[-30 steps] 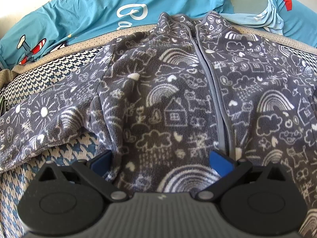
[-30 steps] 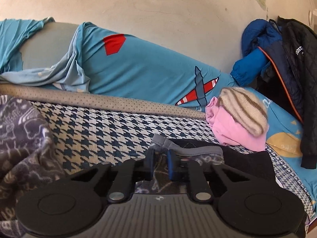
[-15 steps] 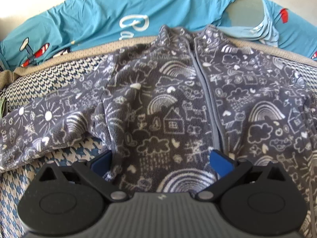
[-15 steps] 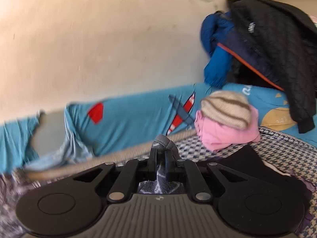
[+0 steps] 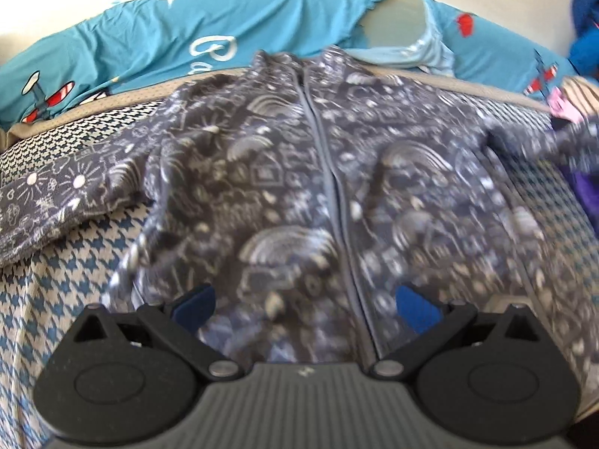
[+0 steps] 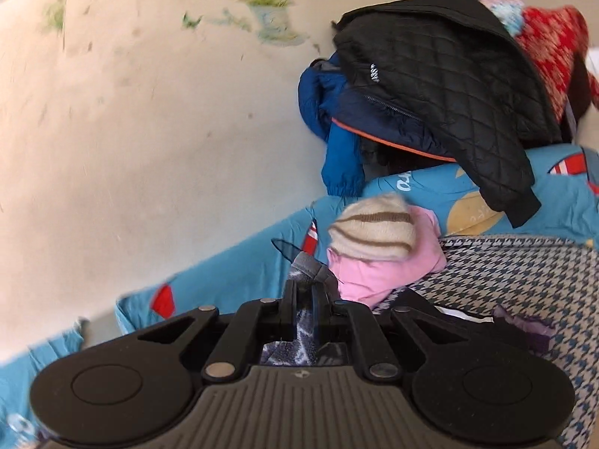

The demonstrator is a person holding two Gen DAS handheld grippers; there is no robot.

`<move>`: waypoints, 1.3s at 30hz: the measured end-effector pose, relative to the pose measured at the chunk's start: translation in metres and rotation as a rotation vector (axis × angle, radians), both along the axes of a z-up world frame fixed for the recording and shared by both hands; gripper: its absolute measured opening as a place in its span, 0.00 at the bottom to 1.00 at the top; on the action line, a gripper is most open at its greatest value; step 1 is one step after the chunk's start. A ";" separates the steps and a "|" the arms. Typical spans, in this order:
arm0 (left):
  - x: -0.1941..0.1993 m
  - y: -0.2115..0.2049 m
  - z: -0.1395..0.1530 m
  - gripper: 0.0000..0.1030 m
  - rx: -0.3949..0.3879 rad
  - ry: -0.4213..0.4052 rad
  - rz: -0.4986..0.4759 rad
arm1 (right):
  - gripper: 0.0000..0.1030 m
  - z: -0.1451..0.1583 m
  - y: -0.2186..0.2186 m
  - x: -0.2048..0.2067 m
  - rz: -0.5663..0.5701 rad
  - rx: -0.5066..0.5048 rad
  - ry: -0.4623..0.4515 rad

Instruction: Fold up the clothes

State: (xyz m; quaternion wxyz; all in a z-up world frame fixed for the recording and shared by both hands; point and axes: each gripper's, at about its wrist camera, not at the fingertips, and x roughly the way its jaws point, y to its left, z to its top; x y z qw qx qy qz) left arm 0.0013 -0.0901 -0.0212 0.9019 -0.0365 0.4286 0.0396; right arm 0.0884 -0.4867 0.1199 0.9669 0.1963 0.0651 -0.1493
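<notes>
A grey fleece jacket printed with white rainbows and houses lies front up on the houndstooth bed cover, zip running down its middle. Over its lower hem my left gripper stands open, blue pads wide apart, nothing between them. One sleeve lies out to the left; the other sleeve is stretched up toward the right edge. In the right wrist view my right gripper is shut on that sleeve's grey cuff, lifted above the bed and rolled, so the scene looks tilted.
A teal printed sheet runs along the wall behind the jacket. To the right sit a pink garment with a striped beige hat on it, and a pile of black and blue jackets with a red knit hat.
My right gripper has risen and rolled, carrying the cuff up off the bed. The left gripper has drawn back from the jacket, so more of it shows, and the right sleeve now stretches out.
</notes>
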 end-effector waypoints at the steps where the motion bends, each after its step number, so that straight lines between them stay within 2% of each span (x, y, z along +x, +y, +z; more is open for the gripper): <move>1: -0.003 -0.002 -0.002 1.00 -0.002 0.005 -0.003 | 0.08 0.001 -0.003 -0.005 0.008 0.012 -0.015; 6: -0.009 -0.008 -0.007 1.00 0.028 -0.003 -0.009 | 0.08 0.006 -0.012 -0.030 0.045 0.063 -0.074; 13: -0.013 -0.008 -0.010 1.00 0.015 -0.004 -0.004 | 0.03 0.015 -0.022 -0.053 0.015 0.044 -0.160; 17: -0.013 -0.011 -0.010 1.00 0.031 -0.003 -0.008 | 0.03 0.011 -0.027 -0.054 -0.047 0.022 -0.067; 24: -0.015 -0.012 -0.011 1.00 0.036 -0.004 -0.005 | 0.07 -0.001 -0.043 -0.051 -0.041 0.072 0.020; 27: -0.016 -0.011 -0.011 1.00 0.034 -0.005 -0.005 | 0.15 -0.012 -0.051 -0.043 -0.034 0.119 0.079; 29: -0.016 -0.011 -0.011 1.00 0.034 -0.005 -0.005 | 0.26 -0.021 -0.058 -0.037 -0.037 0.139 0.118; 31: -0.016 -0.011 -0.012 1.00 0.034 -0.005 -0.005 | 0.30 -0.029 -0.067 -0.032 -0.049 0.163 0.157; 39: -0.014 -0.013 -0.012 1.00 0.042 -0.002 -0.002 | 0.32 -0.059 -0.106 -0.017 -0.063 0.246 0.237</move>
